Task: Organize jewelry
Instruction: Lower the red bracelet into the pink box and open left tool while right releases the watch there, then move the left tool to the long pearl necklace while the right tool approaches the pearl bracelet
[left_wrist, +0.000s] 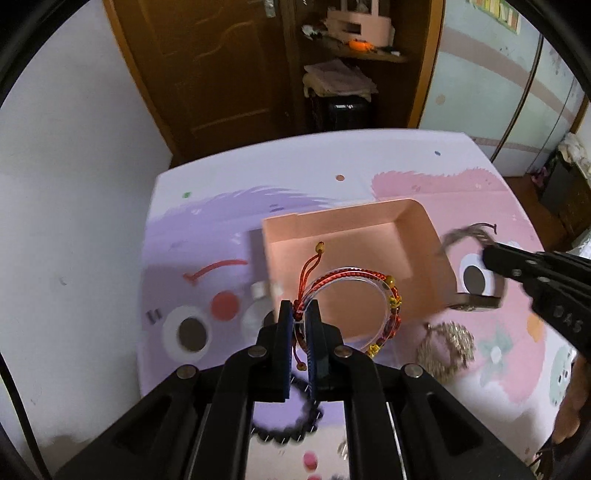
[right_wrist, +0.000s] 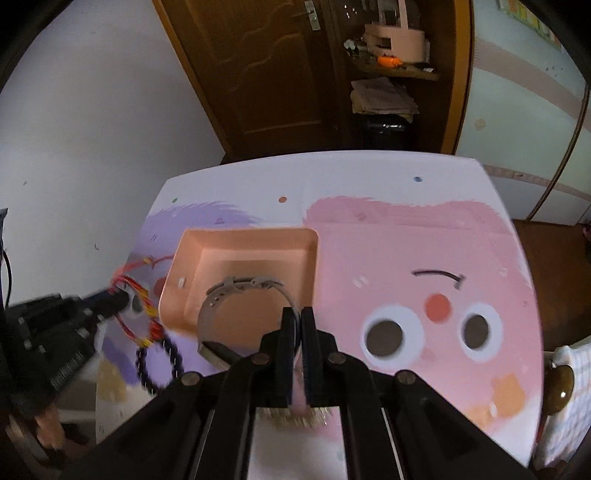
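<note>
Left gripper (left_wrist: 300, 308) clamped on red cord bracelet (left_wrist: 354, 306), center frame, in front of pink tray (left_wrist: 343, 225). Right gripper (right_wrist: 299, 314) pinching silver watch (right_wrist: 236, 295), hanging over tray's lower-left. Black bead bracelet (right_wrist: 159, 363) on mat (right_wrist: 406, 236), bottom left.

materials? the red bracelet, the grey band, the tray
Red bracelet in the left hand-held gripper: braided cord with yellow beads, beside what looks like a clear glossy plastic or glass bangle.
Grey band in the right hand-held gripper: looks like brushed metal, a watch strap with a clasp, though blurred.
Tray: matte pink, likely plastic or card.
</note>
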